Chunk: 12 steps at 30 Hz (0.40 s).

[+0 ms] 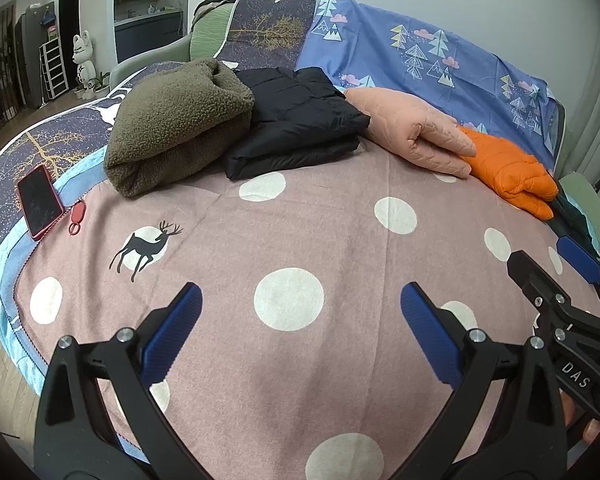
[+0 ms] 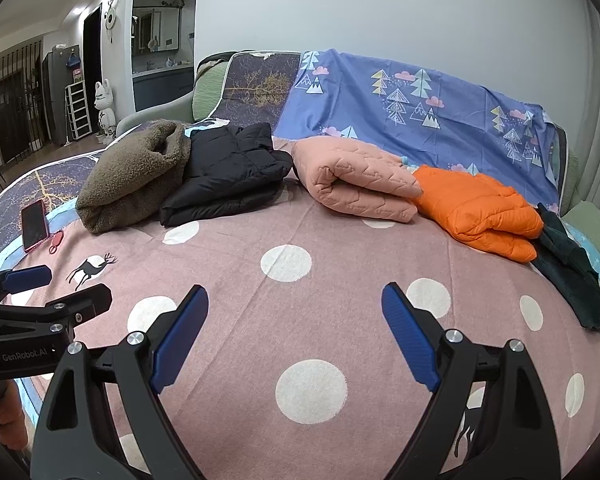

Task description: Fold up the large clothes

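**Next garment: the dark green one at the right**

Four clothes already lie folded in a row at the back of the pink sheet; the unfolded dark green garment lies crumpled at its right edge, just beside the orange jacket. Your left gripper and right gripper both hover empty, fingers spread wide; reach right, pinch a hem, not the bulk; drag it onto the bare middle before folding.
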### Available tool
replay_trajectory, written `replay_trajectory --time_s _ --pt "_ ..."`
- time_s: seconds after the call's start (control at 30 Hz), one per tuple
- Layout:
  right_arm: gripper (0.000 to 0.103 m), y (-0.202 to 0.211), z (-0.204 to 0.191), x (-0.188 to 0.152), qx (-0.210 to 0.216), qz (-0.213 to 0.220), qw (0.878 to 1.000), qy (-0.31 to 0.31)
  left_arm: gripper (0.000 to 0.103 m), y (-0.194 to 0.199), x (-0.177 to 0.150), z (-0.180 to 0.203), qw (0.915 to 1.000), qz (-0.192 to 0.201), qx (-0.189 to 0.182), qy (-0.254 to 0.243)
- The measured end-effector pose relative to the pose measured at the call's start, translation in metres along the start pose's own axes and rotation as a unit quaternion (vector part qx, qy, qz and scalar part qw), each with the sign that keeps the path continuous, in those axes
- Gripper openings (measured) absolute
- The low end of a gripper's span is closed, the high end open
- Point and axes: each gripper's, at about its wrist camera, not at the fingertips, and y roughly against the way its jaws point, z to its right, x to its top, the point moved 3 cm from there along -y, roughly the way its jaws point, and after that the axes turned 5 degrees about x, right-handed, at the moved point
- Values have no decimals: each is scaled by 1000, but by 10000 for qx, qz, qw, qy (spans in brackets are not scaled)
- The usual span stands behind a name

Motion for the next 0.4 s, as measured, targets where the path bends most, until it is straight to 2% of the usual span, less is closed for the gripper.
replay_trajectory --time_s 0.4 --pt "89 -6 -3 -3 -1 -51 10000 -6 101 -2 -1 -2 10000 -24 8 9"
